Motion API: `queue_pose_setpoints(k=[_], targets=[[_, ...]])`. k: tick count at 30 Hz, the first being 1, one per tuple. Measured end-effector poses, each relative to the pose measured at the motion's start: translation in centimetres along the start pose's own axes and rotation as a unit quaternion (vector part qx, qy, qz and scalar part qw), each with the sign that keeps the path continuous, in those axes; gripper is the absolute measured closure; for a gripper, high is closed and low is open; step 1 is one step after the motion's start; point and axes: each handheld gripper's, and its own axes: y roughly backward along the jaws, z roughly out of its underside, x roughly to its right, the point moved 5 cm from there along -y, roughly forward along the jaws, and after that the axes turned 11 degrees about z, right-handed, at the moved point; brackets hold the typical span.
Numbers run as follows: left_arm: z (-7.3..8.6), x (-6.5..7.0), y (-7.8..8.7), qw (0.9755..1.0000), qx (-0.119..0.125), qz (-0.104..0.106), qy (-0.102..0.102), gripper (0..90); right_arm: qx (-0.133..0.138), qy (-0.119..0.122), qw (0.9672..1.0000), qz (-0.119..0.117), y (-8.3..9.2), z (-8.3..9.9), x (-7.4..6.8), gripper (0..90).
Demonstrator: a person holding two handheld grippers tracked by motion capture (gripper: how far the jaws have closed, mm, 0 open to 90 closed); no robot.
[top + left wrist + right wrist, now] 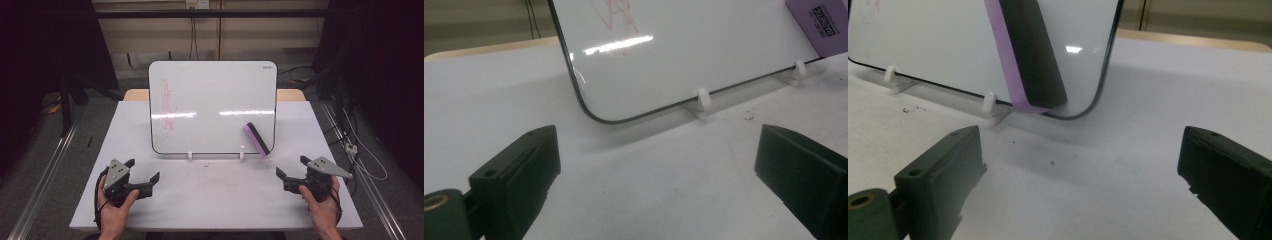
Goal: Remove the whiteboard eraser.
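A whiteboard (212,107) stands tilted on two small white feet at the middle of the white table (215,195). Red scribbles (168,102) mark its left part. A purple and black eraser (257,139) sticks to its lower right corner, slanted. In the right gripper view the eraser (1028,55) is just ahead, up against the board (938,45). My left gripper (145,170) rests low at the front left, open and empty, and the left gripper view has the board's lower left corner (589,107) ahead of it. Front right, my right gripper (292,167) is open and empty too.
Dark curtains and metal rails flank the table. A wooden edge (290,94) shows behind the board. Cables (360,155) trail on the floor at the right. Small dark specks (913,109) lie on the table near the board's feet.
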Motion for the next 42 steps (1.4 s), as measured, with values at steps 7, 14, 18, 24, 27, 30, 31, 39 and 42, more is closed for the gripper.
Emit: queue_pose_setpoints(k=[7,14,18,24,27,30,31,39,42], targets=[[0.0,-0.1,-0.1,1.0,-0.005,0.0,-0.001,4.2,-0.006,-0.011,0.9999,0.001,-0.2,0.2,0.2,3.1],[0.2,-0.3,-0.2,0.9999,-0.008,-0.004,0.009,4.2,-0.012,-0.007,0.9998,-0.015,-0.2,0.5,-0.1,4.0],[0.3,-0.5,-0.3,0.9998,-0.013,-0.002,0.012,4.2,-0.018,0.005,0.9997,-0.018,-0.4,0.5,-0.5,4.1],[0.3,-0.5,-0.2,0.9999,-0.01,0.002,0.009,4.2,-0.015,0.013,0.9996,-0.019,-0.8,0.1,-1.1,8.1],[0.4,-0.7,-0.2,0.9999,-0.014,-0.003,0.01,4.2,-0.006,0.018,0.9997,-0.015,-1.0,-0.4,-1.3,7.9],[0.3,-0.7,-0.1,0.9999,-0.011,-0.002,0.01,4.2,0.003,0.026,0.9996,-0.009,-1.1,-1.0,-1.5,7.7],[0.3,-0.7,-0.1,0.9999,-0.012,-0.002,0.01,4.2,0.007,0.027,0.9996,-0.007,-1.1,-1.2,-1.5,7.5],[0.5,-0.7,-0.2,0.9996,-0.026,-0.008,0.008,4.6,0.022,0.033,0.9991,-0.013,-1.6,-2.2,-2.4,6.5],[0.5,-0.7,-0.3,0.9996,-0.024,-0.008,0.01,4.8,0.033,0.03,0.999,-0.011,-1.8,-2.8,-2.6,5.5]])
